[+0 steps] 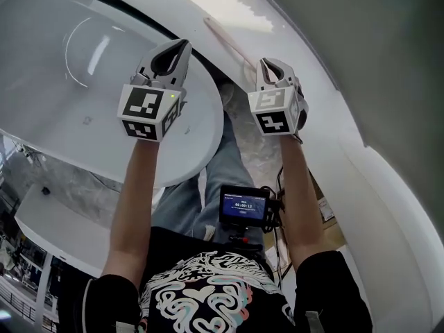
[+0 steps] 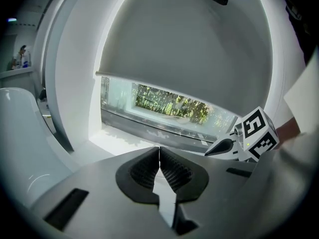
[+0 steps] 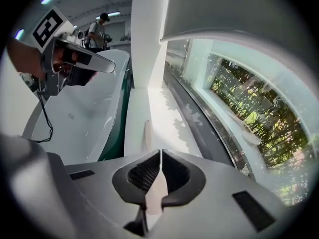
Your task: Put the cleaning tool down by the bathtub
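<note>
A thin pale stick-like cleaning tool [image 1: 229, 44] lies on the white ledge [image 1: 201, 2] beside the white bathtub [image 1: 76, 61]. In the right gripper view the tool [image 3: 146, 133] rests on the ledge [image 3: 162, 103] just ahead of my jaws, next to the tub [image 3: 79, 113]. My left gripper [image 1: 177, 48] hovers over the tub's rim, shut and holding nothing. My right gripper [image 1: 270, 65] hangs beyond the tub's end near the tool, also shut and holding nothing. Jaws meet at the tips in both gripper views [image 2: 159, 151] [image 3: 161, 153].
A long window [image 3: 249, 103] with greenery outside runs behind the ledge. A curved white wall [image 1: 388, 186] rises on the right. A small monitor [image 1: 244, 205] sits at my chest. A person [image 3: 102, 29] stands far behind the tub. A cable [image 3: 47, 128] dangles from the left gripper.
</note>
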